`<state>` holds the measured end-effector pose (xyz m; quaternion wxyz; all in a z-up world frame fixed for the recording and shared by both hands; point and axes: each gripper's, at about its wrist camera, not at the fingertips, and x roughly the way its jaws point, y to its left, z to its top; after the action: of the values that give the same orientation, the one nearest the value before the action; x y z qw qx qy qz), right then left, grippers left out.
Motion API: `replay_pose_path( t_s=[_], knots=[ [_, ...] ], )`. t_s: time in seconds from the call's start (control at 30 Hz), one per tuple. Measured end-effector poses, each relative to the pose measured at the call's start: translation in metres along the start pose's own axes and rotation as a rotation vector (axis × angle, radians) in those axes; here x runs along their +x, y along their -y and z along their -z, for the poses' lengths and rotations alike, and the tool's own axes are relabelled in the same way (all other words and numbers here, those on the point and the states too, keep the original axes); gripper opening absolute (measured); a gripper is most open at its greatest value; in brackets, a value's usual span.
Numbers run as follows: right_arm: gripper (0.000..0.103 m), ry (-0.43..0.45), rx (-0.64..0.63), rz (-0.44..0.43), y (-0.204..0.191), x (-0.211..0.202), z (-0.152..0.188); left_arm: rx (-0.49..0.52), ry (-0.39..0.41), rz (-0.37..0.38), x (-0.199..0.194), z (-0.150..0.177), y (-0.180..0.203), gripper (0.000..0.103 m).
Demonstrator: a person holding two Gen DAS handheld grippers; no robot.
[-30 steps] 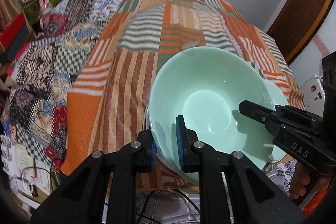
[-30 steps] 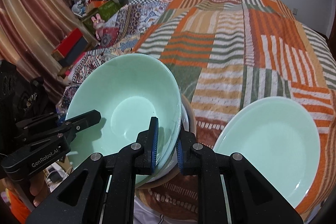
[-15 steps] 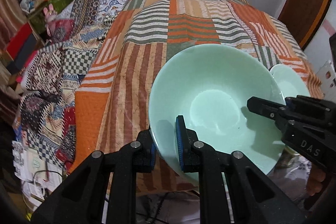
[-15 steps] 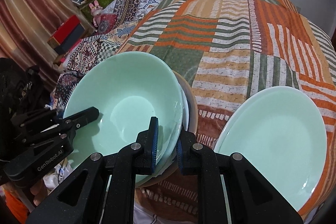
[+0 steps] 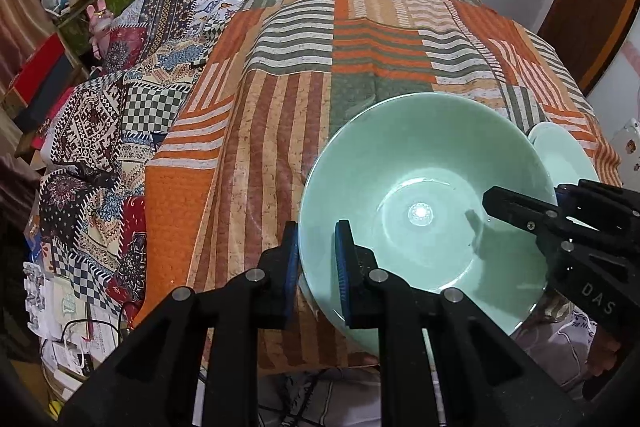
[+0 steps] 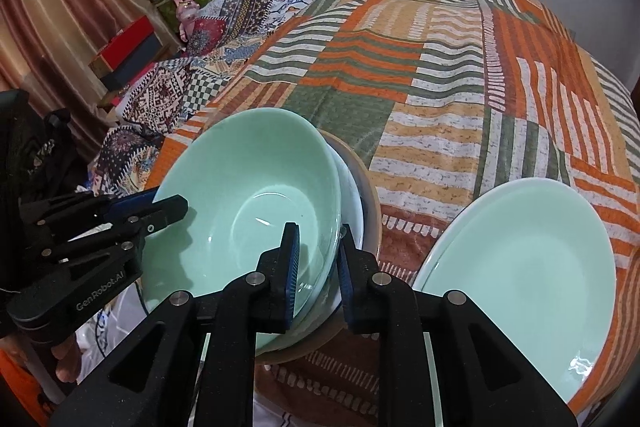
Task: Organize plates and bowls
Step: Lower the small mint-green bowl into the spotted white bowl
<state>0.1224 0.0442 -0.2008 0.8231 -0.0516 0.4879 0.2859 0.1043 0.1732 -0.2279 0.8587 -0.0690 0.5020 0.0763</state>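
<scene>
The green bowl (image 6: 248,211) sits on top of a nested stack, inside a white bowl (image 6: 352,195) and a tan bowl (image 6: 370,203), at the near edge of the patchwork bed cover (image 6: 440,67). The green plates (image 6: 528,267) lie just right of the stack.

The left gripper (image 5: 316,259) has its fingers narrowly parted across the green bowl's left rim, one pad inside and one outside; contact looks close, but full clamping cannot be confirmed. The right gripper (image 6: 318,259) straddles the right-hand rims in the same way, and whether it grips one bowl or several cannot be told.

To do this step well:
- Keep both grips level so the bowl does not tilt.
- Move the two sides together.
- Check that the lower bowls neither lift nor shift toward the bed edge.
</scene>
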Motion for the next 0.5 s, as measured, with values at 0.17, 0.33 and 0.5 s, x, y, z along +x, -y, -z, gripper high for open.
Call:
replay_pose_path(
  t_s=[0.17,0.33,0.5],
  knots=[
    [0.018,-0.006,-0.016,0.011,-0.002,-0.005,-0.003,0.003,-0.001,0.016,-0.001,-0.001,-0.001,0.016],
    [0.019,-0.010,-0.032,0.016,-0.003,-0.006,-0.005,-0.007,0.029,0.037,-0.014,-0.005,-0.005,0.017],
    [0.033,0.033,-0.093,0.081,-0.014,-0.014,-0.004,-0.018,0.076,0.049,-0.032,-0.009,-0.012,0.019]
  ],
)
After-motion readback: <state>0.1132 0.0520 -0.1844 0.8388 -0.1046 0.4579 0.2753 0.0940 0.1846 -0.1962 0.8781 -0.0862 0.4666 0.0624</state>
